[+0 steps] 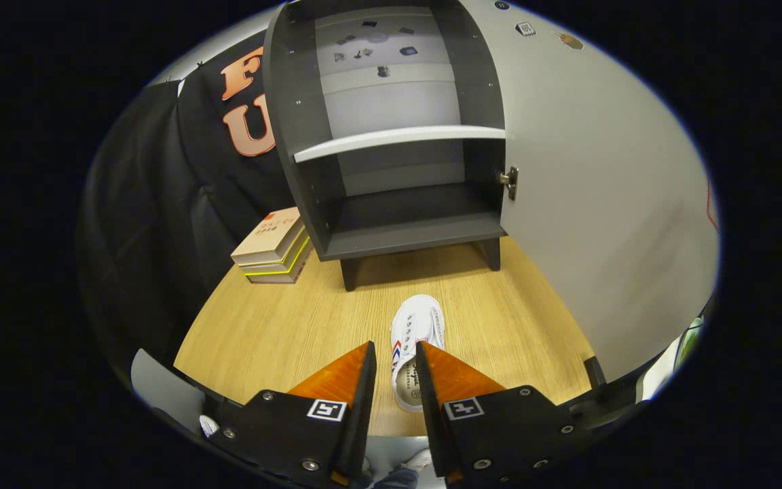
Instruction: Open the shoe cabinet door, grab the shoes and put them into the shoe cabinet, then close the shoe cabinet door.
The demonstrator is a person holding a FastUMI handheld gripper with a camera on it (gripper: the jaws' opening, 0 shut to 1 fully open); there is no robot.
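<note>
My tool [396,353] stands with its fingers parted, a narrow gap between them, pinching nothing. The white canvas lace-up shoe [416,346] lies on the light wooden worktop [282,326], its heel between my fingertips, toe toward the dark grey shoe cabinet [391,136]. The pale cabinet door [601,204] stands open. Both compartments, above and below the white-edged shelf [398,141], hold no shoes. A stack of books [274,246] sits beside the cabinet.
</note>
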